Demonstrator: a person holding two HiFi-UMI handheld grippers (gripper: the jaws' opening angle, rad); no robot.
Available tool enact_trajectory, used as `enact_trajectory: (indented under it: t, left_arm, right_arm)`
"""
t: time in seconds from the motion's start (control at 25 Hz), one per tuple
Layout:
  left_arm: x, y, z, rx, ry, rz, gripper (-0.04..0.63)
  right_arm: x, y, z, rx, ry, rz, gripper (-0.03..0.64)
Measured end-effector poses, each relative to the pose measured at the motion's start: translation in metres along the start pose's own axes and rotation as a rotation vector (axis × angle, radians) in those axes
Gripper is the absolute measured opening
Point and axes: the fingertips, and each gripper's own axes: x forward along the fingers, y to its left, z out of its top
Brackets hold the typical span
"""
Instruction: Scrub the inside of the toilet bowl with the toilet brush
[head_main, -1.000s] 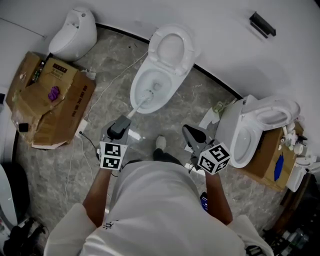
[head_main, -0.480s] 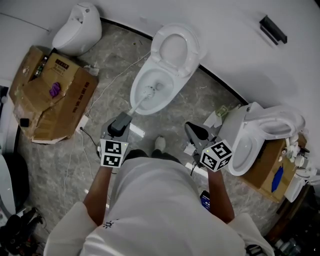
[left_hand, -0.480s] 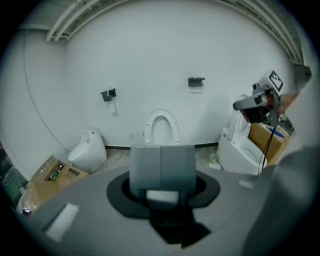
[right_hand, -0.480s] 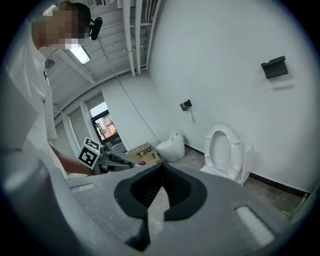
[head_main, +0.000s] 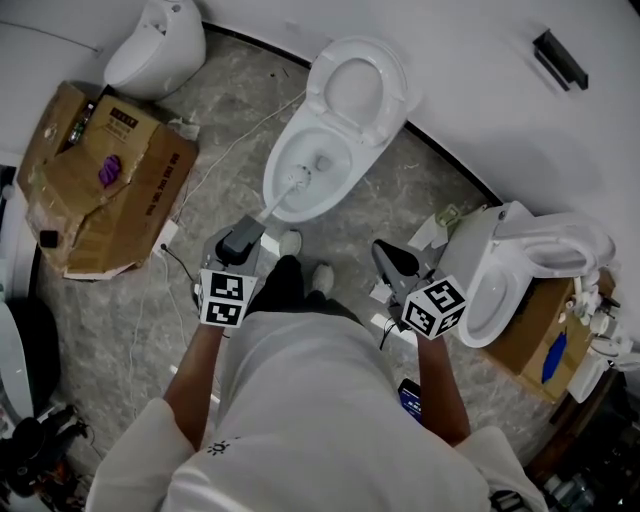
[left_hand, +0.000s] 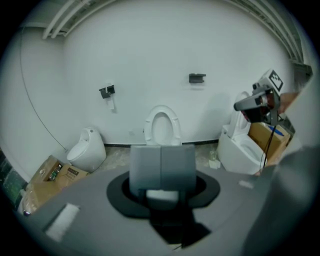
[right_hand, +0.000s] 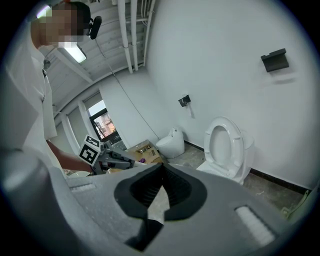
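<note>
A white toilet (head_main: 300, 200) stands by the wall with its seat and lid (head_main: 352, 90) raised. The toilet brush (head_main: 278, 200) runs as a white handle from my left gripper (head_main: 244, 233) up to its head (head_main: 297, 181), which is down inside the bowl. My left gripper is shut on the handle; in the left gripper view the grey pads (left_hand: 161, 166) are pressed together with the toilet (left_hand: 161, 126) straight ahead. My right gripper (head_main: 392, 262) hangs to the right of the bowl, shut with nothing in it (right_hand: 160, 176).
Torn cardboard boxes (head_main: 105, 190) lie at the left, with a white urinal-like fixture (head_main: 155, 45) beyond them. A second toilet (head_main: 505, 270) stands close at the right on cardboard. A cable (head_main: 215, 165) trails over the floor. The person's feet (head_main: 318, 278) are just before the bowl.
The person has stepped closer to the toilet, one foot coming forward. My left gripper and the brush have moved slightly toward the bowl; the head stays inside.
</note>
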Motion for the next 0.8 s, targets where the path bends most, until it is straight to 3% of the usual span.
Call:
enact_trajectory:
  t: [0.6,0.8]
  left_arm:
    - [0.114,0.037,0.021,0.106,0.05,-0.204,0.156]
    - [0.158,0.049,0.024,0.171,0.111,-0.28,0.156]
  right_arm:
    - [0.069,-0.037,0.011,0.067,0.04,-0.128,0.0]
    - [0.098,-0.049,0.012,0.098,0.052,-0.166,0.0]
